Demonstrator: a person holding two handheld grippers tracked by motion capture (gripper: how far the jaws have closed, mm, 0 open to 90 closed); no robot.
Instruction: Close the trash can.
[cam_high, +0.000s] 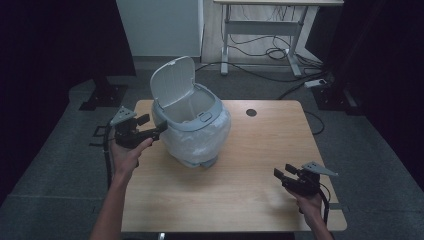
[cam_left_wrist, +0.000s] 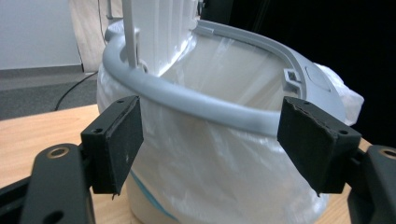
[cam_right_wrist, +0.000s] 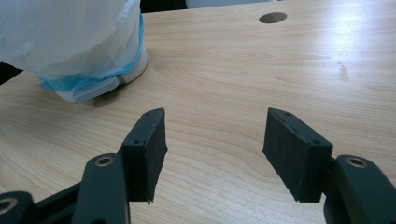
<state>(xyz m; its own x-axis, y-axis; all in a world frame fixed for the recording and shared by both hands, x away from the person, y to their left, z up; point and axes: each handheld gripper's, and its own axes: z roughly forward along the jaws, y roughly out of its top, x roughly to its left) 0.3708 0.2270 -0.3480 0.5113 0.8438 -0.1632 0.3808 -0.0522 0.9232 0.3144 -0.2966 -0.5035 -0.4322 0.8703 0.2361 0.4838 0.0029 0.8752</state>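
On the wooden table (cam_high: 260, 190), seen from the high view, a small grey trash bin (cam_high: 192, 125) stands toward the far left, its flip lid (cam_high: 172, 80) raised and a white plastic bag liner (cam_high: 200, 142) folded down over its outside. The left gripper (cam_high: 161, 129) is held level at the bin's left flank, its tip right at the liner just under the rim, though contact cannot be told from here; the right gripper (cam_high: 278, 174) hovers low near the table's right front corner, well apart from the bin. Along the left gripper view, the pads (cam_left_wrist: 116, 142) stand spread wide with nothing pinched, the grey rim ring (cam_left_wrist: 201, 100) and the crinkled liner (cam_left_wrist: 205, 163) lying just beyond them. Along the right gripper view, the pads (cam_right_wrist: 149, 144) are likewise parted over bare wood, empty, with the bin's base (cam_right_wrist: 100, 86) and a blue edge of the liner off to the upper left. The risk, as I judge it, lies with the light bin: a sideways shove from the left gripper could tip or slide it, since the right gripper is too far off to steady it. Closing on the thin film alone could tear it or drag it off the rim.
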